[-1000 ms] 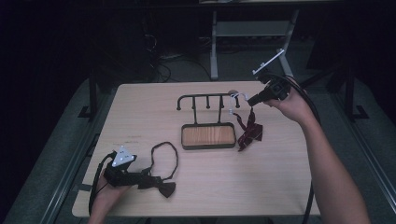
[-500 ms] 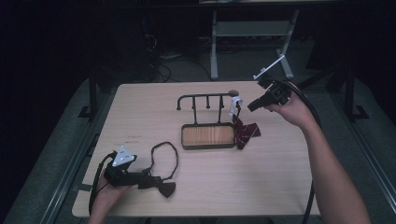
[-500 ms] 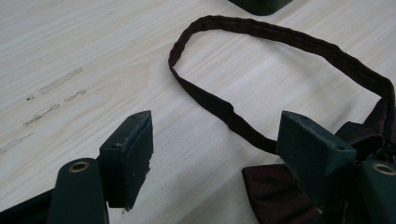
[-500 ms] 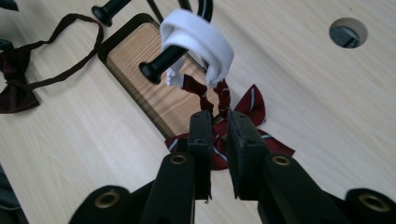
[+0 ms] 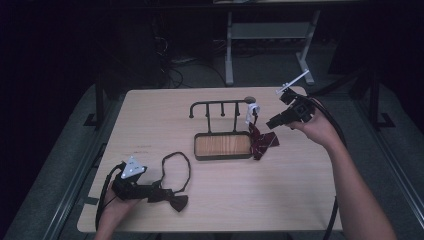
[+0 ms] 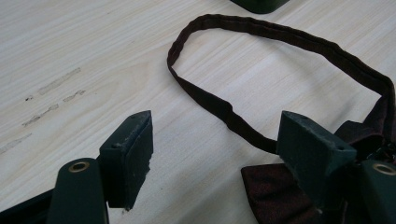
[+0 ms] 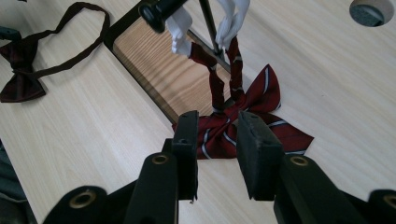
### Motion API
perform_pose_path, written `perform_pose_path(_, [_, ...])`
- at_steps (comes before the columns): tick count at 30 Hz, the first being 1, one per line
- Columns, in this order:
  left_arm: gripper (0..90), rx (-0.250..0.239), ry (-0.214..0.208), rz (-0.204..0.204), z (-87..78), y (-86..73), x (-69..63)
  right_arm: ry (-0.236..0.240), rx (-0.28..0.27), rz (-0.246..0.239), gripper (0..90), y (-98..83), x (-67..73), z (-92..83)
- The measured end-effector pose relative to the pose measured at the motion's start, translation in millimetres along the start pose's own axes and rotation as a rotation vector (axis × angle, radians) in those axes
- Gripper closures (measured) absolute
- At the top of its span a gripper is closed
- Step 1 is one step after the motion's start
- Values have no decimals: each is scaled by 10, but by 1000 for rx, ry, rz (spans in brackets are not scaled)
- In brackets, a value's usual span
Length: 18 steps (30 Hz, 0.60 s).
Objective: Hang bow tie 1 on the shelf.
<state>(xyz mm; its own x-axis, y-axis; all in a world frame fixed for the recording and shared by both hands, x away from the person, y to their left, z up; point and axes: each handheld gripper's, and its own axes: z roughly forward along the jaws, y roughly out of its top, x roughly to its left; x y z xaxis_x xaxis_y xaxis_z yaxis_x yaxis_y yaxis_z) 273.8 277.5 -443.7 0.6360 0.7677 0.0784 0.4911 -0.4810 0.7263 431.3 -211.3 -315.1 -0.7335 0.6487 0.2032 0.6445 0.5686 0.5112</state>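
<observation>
The right claw [image 5: 270, 121] hangs above the table [image 5: 300, 200] at its far right, held in the person's right hand [image 5: 317, 127]. Its jaws stand partly apart and have just been opening; nothing is between the pads. In the right gripper view the jaws point down at the striped red bow tie [image 7: 261, 112], which lies on the table just beside the right end of the rack's base. The tie's band runs up to the rack's rail, where a white clip [image 7: 231, 18] on the band hangs at the rail's right end. The claw is apart from the tie.

The rack [image 5: 222, 127] stands near the middle of the table: a dark metal rail with short pegs above a wood-panelled tray base [image 5: 222, 145]. In the high view the striped tie [image 5: 262, 142] rests against the base's right edge.

The left claw [image 5: 150, 192] rests low on the table at the near left corner, in the person's left hand [image 5: 112, 212]. Its jaws are wide apart in the left gripper view. The dark bow tie [image 6: 280, 186] lies at the right jaw, with its bow partly under that jaw; whether the pad touches it cannot be told. Its strap [image 6: 280, 39] makes an open loop on the table ahead of the jaws. The left jaw stands over bare wood.
</observation>
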Motion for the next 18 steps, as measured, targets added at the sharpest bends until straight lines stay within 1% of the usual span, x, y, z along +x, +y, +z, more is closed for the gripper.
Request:
perform_pose_path(9, [276,3,0,-4,11,-4,-3,15,-4,8,639,-106,-8,40])
perform_pose_path(11, [276,7,2,-1,15,-6,-1,26,-4,11,633,-124,-10,46])
perform_pose_path(18, [276,9,-1,-4,26,-13,10,31,-14,14,558,-198,17,70])
